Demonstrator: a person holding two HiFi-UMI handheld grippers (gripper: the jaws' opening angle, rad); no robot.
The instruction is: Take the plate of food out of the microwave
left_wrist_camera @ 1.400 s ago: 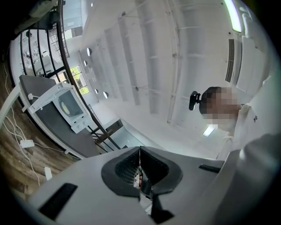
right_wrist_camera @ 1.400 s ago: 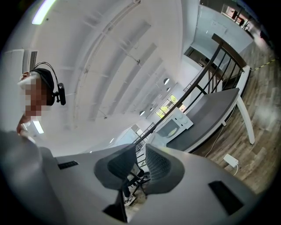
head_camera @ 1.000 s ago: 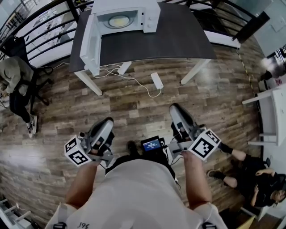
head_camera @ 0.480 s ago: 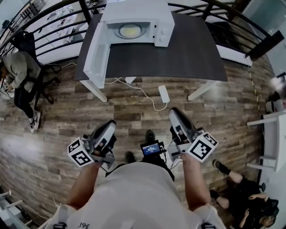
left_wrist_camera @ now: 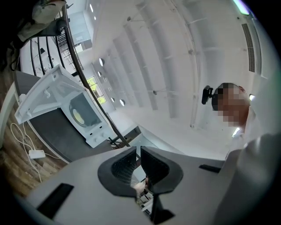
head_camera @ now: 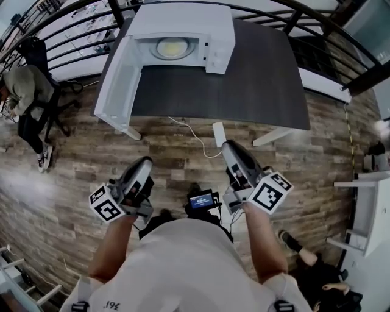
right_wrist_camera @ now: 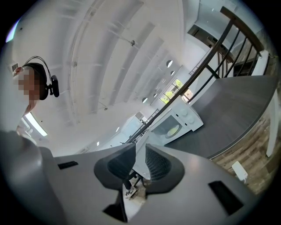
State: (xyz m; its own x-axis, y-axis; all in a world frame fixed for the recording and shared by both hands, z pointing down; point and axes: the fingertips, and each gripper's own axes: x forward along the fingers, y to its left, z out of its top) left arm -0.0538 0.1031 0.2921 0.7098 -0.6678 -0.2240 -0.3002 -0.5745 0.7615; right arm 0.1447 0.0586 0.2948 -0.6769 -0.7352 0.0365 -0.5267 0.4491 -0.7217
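Head view: my left gripper and right gripper are over the floor, well short of the desk. The plate sits inside the microwave at the desk's far left corner. The microwave's open door could snag my left gripper.

Left gripper view: jaws slightly apart and empty, plate far ahead.

Right gripper view: the same, plate far ahead. A one-sided pinch could spill the food.

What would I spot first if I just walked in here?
The white microwave on the dark table's far side, its door swung open to the left and a plate of yellowish food inside. Nearer, the left gripper and right gripper, both empty, point toward it.
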